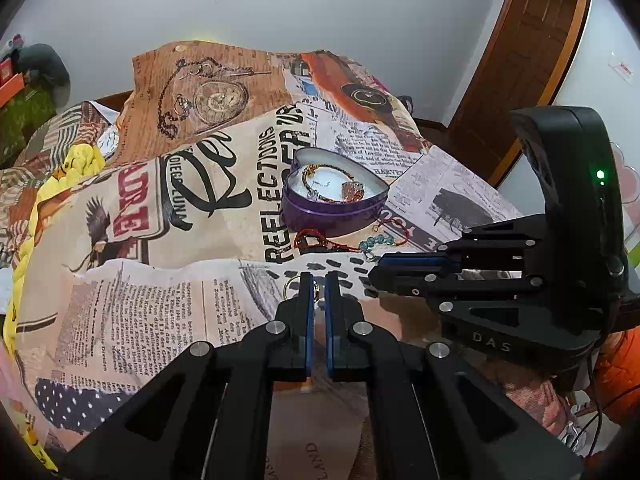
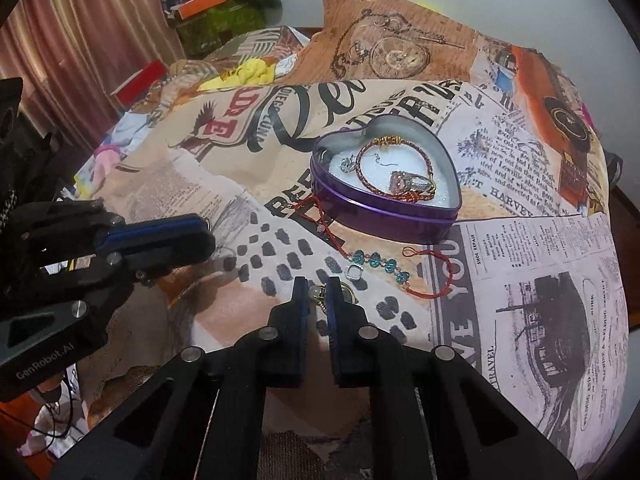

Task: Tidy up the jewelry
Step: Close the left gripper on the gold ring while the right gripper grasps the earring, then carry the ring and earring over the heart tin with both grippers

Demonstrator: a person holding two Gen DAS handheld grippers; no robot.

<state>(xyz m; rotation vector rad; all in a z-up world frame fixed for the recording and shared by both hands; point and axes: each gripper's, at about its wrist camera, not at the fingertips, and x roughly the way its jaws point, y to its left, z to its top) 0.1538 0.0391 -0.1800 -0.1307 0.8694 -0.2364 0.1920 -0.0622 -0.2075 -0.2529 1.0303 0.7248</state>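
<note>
Nearest my left camera, my left gripper (image 1: 319, 286) has its jaws drawn to a narrow slot around a small gold ring (image 1: 316, 290), though whether they pinch it I cannot tell. My right gripper (image 2: 317, 294) looks nipped onto a pale-beaded trinket (image 2: 316, 293), with the blue-beaded red cord bracelet (image 2: 376, 261) at one o'clock. Beyond, the purple heart tin (image 2: 384, 216) holds a braided bracelet (image 2: 394, 168) and ring (image 2: 408, 182) on the printed cloth (image 2: 540, 260).

Left claw (image 1: 319, 280) and right claw (image 2: 317, 287) both level, low, jaws narrowed to slim gaps, tips side by side, pointing the same way.
</note>
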